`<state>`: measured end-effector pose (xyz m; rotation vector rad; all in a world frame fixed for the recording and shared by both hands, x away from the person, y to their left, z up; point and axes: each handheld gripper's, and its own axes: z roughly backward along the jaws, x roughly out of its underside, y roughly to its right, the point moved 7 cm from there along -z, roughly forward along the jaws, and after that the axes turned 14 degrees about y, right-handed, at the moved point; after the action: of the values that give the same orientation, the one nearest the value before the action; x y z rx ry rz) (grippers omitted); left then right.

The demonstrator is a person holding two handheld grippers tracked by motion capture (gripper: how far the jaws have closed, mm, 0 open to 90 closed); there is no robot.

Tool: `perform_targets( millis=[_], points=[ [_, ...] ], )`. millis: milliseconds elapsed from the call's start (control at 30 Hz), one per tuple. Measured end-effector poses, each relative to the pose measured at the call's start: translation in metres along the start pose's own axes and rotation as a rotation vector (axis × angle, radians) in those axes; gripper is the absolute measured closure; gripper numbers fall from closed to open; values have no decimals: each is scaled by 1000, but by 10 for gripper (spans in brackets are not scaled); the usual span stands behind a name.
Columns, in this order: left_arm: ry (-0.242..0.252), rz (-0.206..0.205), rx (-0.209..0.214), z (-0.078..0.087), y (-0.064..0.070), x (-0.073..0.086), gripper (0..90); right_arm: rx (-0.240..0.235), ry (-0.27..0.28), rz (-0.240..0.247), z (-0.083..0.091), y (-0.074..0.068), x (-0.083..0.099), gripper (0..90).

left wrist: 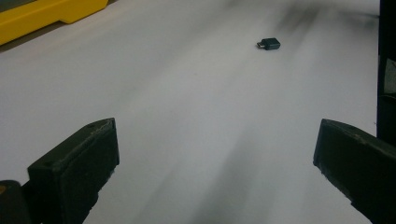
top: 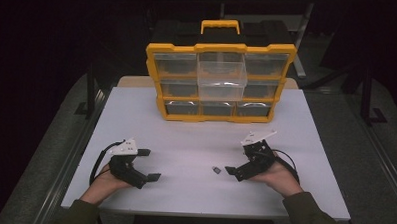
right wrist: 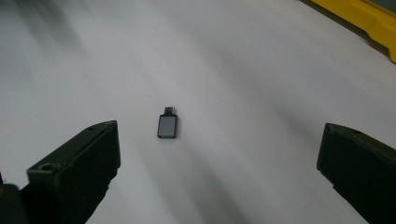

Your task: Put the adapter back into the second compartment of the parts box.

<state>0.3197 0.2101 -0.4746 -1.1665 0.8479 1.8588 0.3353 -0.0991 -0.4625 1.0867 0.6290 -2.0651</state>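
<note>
I'm seeing the small adapter (right wrist: 167, 126) lying flat on the desk (top: 196, 127), just ahead of my right tool (top: 236, 161), nearer its left jaw; both tools, the left tool (top: 149, 165) included, are gaping, released.

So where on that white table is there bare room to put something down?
Most of the table is bare: the wide strip between the yellow drawer box and both grippers, left and right. It is tight by the small adapter.

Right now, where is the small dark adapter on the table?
The small dark adapter lies on the white table just left of the open right hand-held gripper, well in front of the yellow organizer.
</note>
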Motion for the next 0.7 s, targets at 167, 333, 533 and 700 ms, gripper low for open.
perform_targets(
  millis=[167, 333, 533, 700],
  points=[
    [4, 2, 2, 1, 1, -1, 0, -14, 1, 8, -4, -3, -5, 0],
    [10, 6, 4, 1, 1, -2, 0, -22, 5, 12, -7, -5, -11, 0],
    [12, 8, 5, 1, 1, -2, 0, -32, 8, 19, -10, -6, -17, 0],
    [10, 7, 7, 1, 1, -2, 0, -38, 17, 19, -12, -6, -22, 0]
  ],
)
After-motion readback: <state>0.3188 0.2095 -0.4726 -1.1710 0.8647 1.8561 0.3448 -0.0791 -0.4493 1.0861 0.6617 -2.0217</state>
